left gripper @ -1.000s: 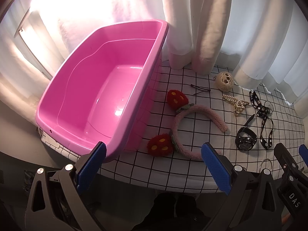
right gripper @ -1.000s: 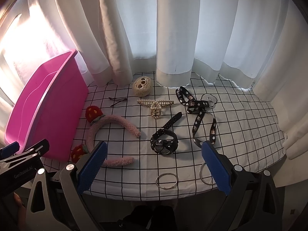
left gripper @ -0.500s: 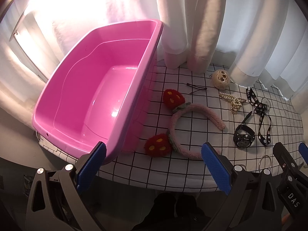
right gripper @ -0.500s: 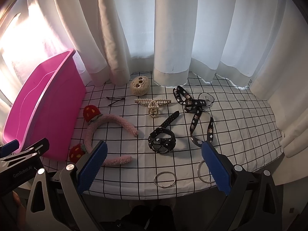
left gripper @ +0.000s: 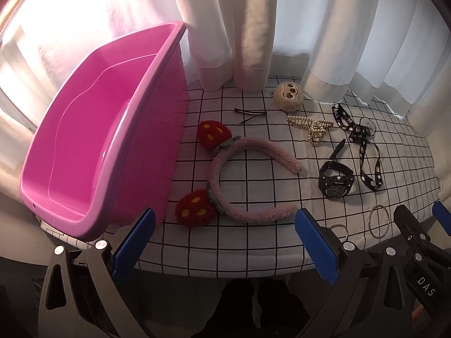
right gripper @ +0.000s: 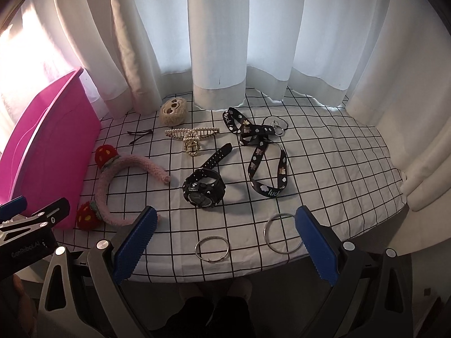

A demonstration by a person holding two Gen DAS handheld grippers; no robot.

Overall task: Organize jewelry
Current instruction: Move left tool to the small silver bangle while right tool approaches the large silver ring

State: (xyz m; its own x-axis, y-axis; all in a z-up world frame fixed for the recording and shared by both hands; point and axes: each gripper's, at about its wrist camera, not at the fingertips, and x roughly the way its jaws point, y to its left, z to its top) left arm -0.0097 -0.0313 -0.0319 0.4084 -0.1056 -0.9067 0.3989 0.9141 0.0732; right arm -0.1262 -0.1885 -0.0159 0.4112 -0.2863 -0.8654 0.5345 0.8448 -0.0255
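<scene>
Left gripper (left gripper: pixel 224 242) held at near table edge, blue pads wide apart, nothing between them. Right gripper (right gripper: pixel 224 242) likewise spread wide, nothing gripped, hovering over near edge.

Pink tub (left gripper: pixel 93 129) seen far left on checked cloth (right gripper: pixel 324 169), no jewelry visible inside. Fuzzy pink headband (left gripper: pixel 248 174) w/ red strawberry ears laid just right of tub. Black watch (right gripper: pixel 203 188) found mid-table; patterned black lanyard (right gripper: pixel 265 152) to its right. Pearl hair clip (right gripper: pixel 191 138) and two hairpins (right gripper: pixel 139 135) noted farther back; beige plush face (right gripper: pixel 172 110) near curtain (right gripper: pixel 220 42). Two metal bangles (right gripper: pixel 212 248) (right gripper: pixel 282 236) at near edge — one just beside right gripper's right pad.
</scene>
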